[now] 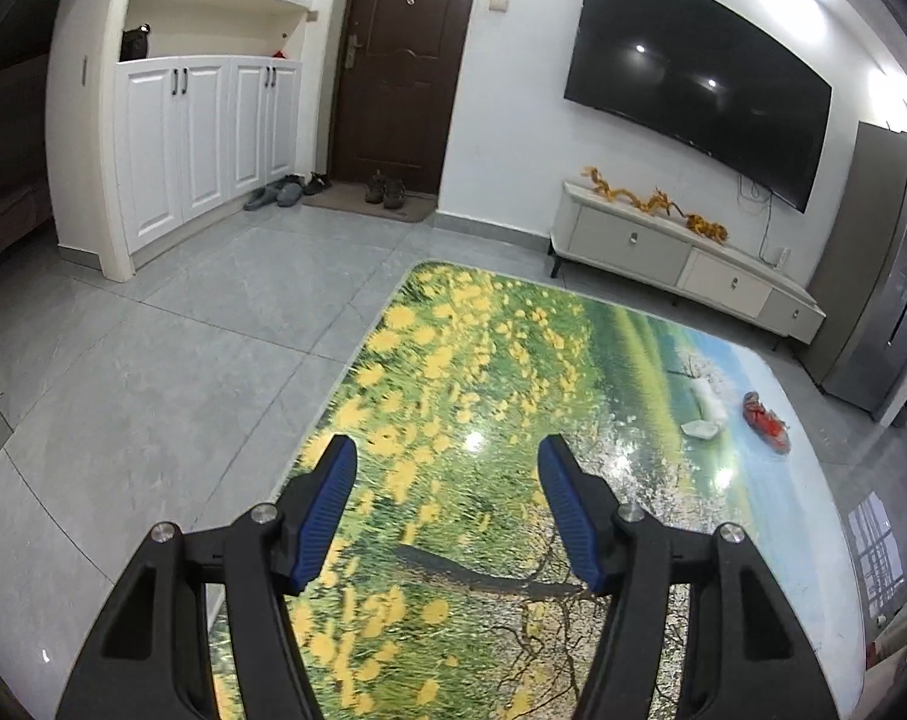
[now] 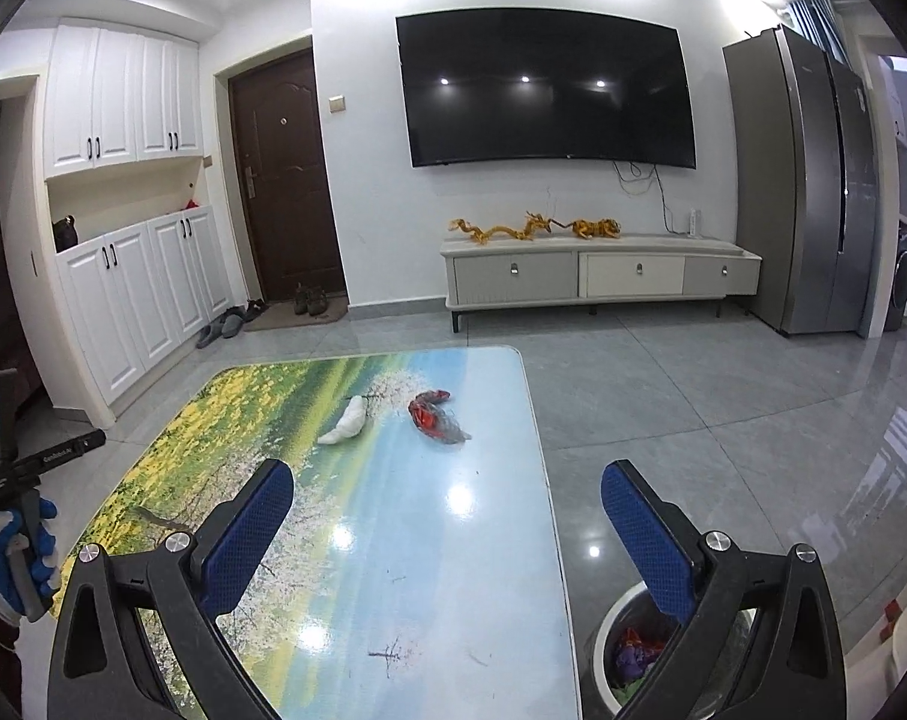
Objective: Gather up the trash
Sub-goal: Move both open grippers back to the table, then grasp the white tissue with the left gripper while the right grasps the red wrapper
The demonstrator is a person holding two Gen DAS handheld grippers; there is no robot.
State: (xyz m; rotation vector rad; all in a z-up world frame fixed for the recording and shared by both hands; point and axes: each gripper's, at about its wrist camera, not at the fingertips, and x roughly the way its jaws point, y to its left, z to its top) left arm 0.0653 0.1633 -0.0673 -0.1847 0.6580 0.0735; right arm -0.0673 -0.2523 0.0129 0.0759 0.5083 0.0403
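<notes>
Two bits of trash sit on your table (image 2: 453, 570): a crumpled white tissue (image 2: 346, 423) and, just beside it toward the far right corner, a red wrapper (image 2: 432, 417) with some clear film trailing off it. They're close together but not touching as far as I can tell. The bin (image 2: 612, 654) is on the floor at the near right edge of the table, already holding some colourful scraps, though your right finger covers most of it, so I can't say how full it is.

Your right gripper (image 2: 447, 495) is spread wide with nothing in it, hovering over the near half of the table and aimed pretty much at the wrapper. Your left gripper (image 1: 447, 480) is about half open, also empty, over the yellow-flower end, well away from both pieces.

The right one is best placed, so I'd take the wrapper with it. Come in low and along the tabletop so one pad slides under the crinkly edge, and close on the red bulk, not the film tail, which will probably just slip out. The tissue is soft and should squash fine, so pinch it across the middle. Carry each piece fully over the rim before letting go; the bin sits tight against the table edge.
</notes>
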